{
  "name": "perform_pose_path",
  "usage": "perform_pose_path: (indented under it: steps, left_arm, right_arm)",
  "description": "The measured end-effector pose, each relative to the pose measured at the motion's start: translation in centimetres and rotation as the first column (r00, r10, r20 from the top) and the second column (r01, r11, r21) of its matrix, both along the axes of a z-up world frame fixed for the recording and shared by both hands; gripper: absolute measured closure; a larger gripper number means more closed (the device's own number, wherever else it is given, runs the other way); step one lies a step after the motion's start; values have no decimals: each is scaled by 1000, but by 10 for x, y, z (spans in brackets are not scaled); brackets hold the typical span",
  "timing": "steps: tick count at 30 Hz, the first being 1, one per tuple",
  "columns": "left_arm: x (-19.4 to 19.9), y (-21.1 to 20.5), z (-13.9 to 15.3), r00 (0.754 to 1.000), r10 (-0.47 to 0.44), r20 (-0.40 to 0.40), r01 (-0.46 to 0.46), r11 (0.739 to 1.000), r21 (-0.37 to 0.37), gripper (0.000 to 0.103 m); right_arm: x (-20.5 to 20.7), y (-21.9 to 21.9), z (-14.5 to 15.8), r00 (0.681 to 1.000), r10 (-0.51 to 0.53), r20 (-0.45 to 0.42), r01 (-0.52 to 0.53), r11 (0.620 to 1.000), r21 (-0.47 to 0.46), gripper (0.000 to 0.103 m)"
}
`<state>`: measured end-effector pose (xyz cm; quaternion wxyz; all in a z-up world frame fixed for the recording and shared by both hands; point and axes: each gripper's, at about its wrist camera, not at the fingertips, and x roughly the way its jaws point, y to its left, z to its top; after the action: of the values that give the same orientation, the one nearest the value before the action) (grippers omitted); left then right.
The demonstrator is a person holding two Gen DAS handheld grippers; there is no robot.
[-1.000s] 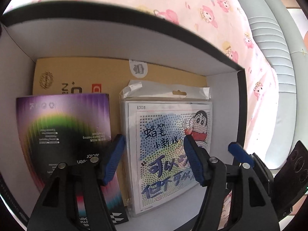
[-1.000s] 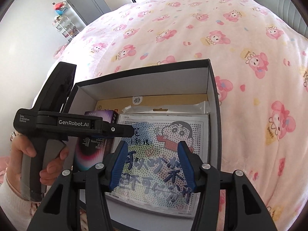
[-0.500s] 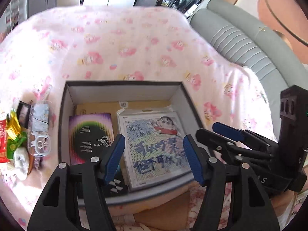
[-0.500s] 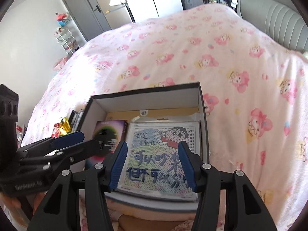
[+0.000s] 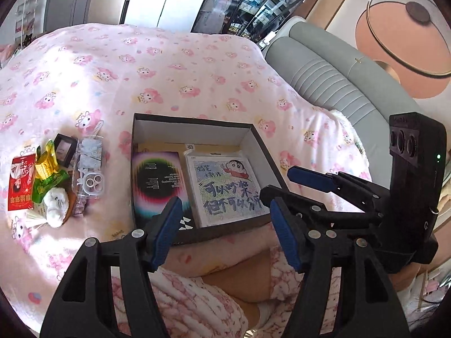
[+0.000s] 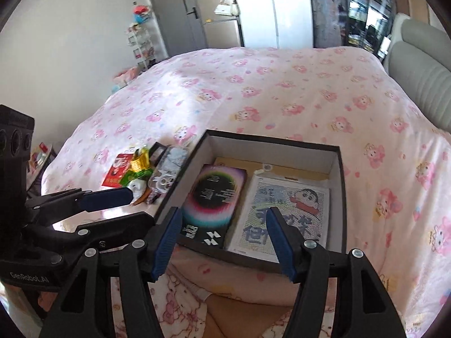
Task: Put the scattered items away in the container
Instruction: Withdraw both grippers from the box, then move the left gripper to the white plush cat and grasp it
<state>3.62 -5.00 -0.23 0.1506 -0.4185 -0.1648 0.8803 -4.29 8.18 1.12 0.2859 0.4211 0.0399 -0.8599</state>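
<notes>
The left gripper (image 5: 222,231) and right gripper (image 6: 222,242) are both spread wide, holding nothing. The little pile of scattered packets and clear phone case (image 5: 53,177) lies on the pink blanket (image 5: 174,70), just left of the black cardboard box (image 5: 194,128). The left gripper is nearer, so it looks like it should reach left.

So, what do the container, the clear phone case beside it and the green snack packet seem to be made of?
The container looks like rigid cardboard: matte dark outside, plain white inside, with crisp folded corners. The phone case seems to be clear glossy plastic, since the pink bedding shows through it and the camera rings stand out. The green snack packet looks like shiny foil or plastic film, crinkled and reflecting light; which of the two I cannot tell.
</notes>
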Motion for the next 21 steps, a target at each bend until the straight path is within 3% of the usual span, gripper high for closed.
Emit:
perform_pose_path:
  steps: [4, 8, 12, 16, 21]
  left_arm:
    - [16, -26, 1, 998, 60, -12, -60, 998, 8, 36]
    - [30, -54, -2, 993, 119, -17, -119, 993, 5, 36]
    - [35, -91, -14, 982, 191, 7, -191, 981, 29, 37]
    - [43, -132, -29, 956, 291, 41, -292, 956, 24, 38]
    - [51, -184, -66, 905, 410, 111, -415, 910, 21, 38]
  right_arm:
    - [3, -27, 8, 992, 121, 28, -121, 992, -32, 44]
    - [13, -64, 13, 985, 172, -22, -171, 985, 31, 44]
    - [9, -102, 4, 977, 212, 12, -212, 977, 19, 44]
    - [1, -150, -11, 954, 296, 53, -297, 955, 10, 44]
    - [-14, -203, -32, 928, 355, 114, -359, 933, 14, 44]
